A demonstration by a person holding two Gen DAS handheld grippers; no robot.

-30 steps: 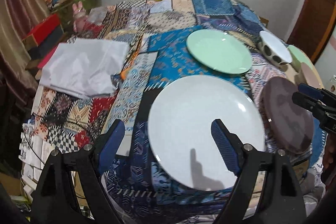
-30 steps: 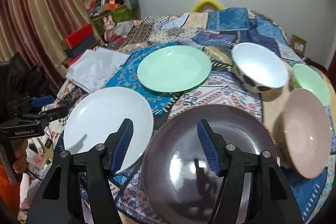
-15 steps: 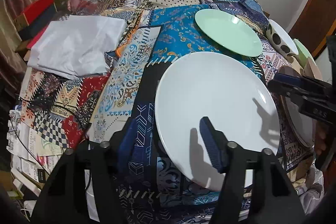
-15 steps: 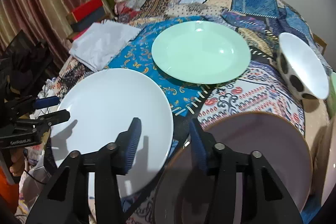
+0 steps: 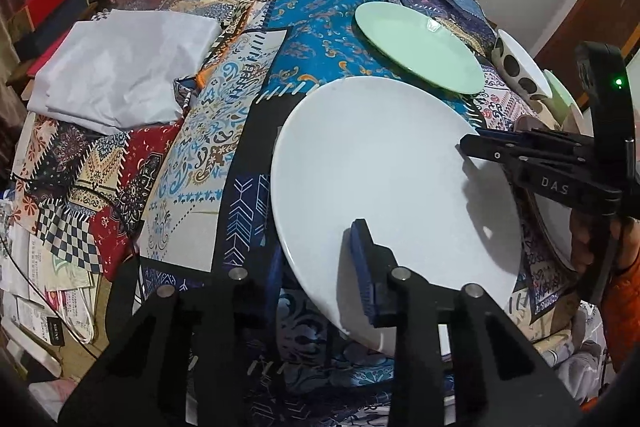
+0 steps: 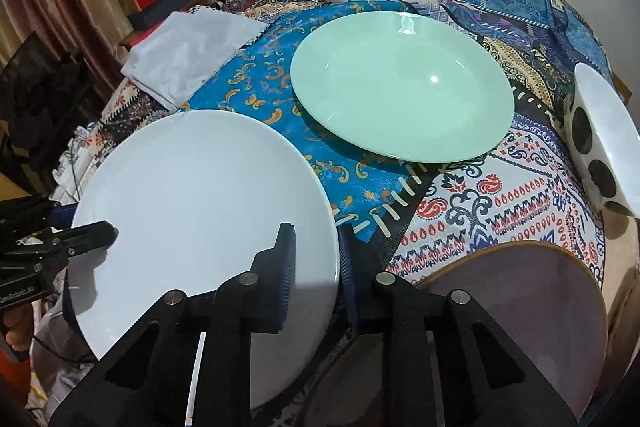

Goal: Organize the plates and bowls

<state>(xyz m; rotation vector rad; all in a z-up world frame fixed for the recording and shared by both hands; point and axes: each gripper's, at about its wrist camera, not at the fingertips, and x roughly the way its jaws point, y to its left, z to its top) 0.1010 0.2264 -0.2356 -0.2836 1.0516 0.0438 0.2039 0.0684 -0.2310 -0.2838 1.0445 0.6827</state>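
A large white plate (image 5: 380,167) (image 6: 200,195) lies at the near edge of the patchwork-covered table (image 5: 248,115). My left gripper (image 5: 318,263) straddles its near-left rim, one finger over the plate and one beneath the edge. Its jaws are closing, and a gap still shows at the rim. In the right wrist view, the left gripper (image 6: 80,223) is at the plate's far side. My right gripper (image 6: 316,267) is shut on the opposite rim, one pad on top and one outside the edge. In the left wrist view, the right gripper (image 5: 468,145) reaches in from the right.
A mint-green plate (image 6: 400,87) lies just behind the white one. A white bowl with dark spots (image 6: 604,147) stands at the right, with a brown-rimmed plate (image 6: 520,327) in front of it. A green bowl (image 5: 560,91) peeks out behind. A folded white cloth (image 5: 120,67) lies at the left.
Both grippers came down onto the white plate from opposite sides and narrowed their jaws. The right one shifted left off the brown plate to the white plate's rim.
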